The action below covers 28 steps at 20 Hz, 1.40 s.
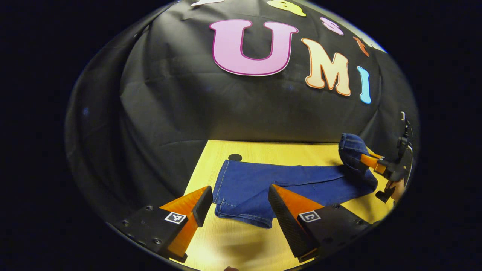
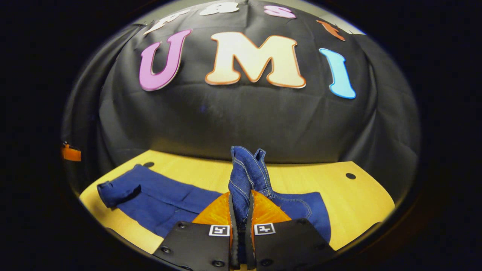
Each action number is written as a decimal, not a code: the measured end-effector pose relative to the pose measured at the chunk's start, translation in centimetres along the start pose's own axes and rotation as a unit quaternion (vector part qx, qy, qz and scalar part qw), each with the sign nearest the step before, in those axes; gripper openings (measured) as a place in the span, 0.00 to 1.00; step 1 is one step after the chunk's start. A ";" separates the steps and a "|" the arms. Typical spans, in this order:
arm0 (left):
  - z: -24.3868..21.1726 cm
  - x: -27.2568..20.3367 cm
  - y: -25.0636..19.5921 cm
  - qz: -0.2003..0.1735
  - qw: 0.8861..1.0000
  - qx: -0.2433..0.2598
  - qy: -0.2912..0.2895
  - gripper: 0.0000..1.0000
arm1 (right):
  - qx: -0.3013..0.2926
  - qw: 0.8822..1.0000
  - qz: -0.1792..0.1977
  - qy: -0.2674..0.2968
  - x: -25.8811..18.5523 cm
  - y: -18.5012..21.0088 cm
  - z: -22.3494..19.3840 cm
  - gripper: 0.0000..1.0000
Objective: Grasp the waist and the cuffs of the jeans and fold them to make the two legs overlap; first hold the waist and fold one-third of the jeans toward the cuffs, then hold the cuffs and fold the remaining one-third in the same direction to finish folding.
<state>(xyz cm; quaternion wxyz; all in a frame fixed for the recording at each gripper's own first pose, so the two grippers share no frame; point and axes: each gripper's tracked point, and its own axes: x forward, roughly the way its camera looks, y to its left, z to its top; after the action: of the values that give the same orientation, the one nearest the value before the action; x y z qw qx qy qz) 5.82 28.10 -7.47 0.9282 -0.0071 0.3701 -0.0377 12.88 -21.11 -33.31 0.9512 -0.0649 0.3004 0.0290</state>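
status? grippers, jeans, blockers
Left gripper open over cuffs. Right gripper shut on waist, lifted. Jeans on table. No blockers.

- The left gripper view is taken low over the table (image 1: 241, 241), facing the wall, near the jeans (image 1: 286, 182).
- The right gripper view is taken close at the jeans (image 2: 165, 201); table (image 2: 354, 199) and wall are shared.

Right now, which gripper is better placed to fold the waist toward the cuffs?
Right gripper: shut on the jeans, waist lifted. Left gripper is open above the cuffs.
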 end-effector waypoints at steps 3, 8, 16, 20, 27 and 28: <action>-2.0 1.5 0.5 -0.017 0.999 -0.015 0.025 0.93 | 0.002 0.999 0.039 0.028 -0.2 1.1 0.0 0.40; -6.0 5.1 1.4 -0.031 0.996 -0.033 0.081 0.94 | -0.006 0.999 0.041 0.015 -1.7 2.2 0.1 0.99; -10.5 10.4 3.9 -0.042 0.989 0.018 0.143 0.96 | 0.001 1.000 -0.008 0.017 -3.7 -3.1 1.8 0.99; -11.2 12.1 4.0 -0.060 0.983 0.054 0.163 0.96 | 0.006 1.000 -0.019 0.024 -4.2 -4.4 1.4 0.99; -11.5 12.0 1.0 -0.114 0.975 0.064 0.180 0.54 | 0.012 0.999 -0.022 0.034 -4.9 -4.9 0.5 0.99; -11.8 12.1 0.7 -0.109 0.976 0.056 0.180 0.36 | 0.016 0.999 -0.023 0.033 -5.0 -5.1 0.6 0.99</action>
<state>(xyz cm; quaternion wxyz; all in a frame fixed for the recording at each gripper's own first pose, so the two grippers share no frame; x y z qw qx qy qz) 6.55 28.04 -24.39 0.8355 0.0115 0.5255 -0.1598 9.59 -26.12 -29.37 0.9421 -0.0577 0.3302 0.0005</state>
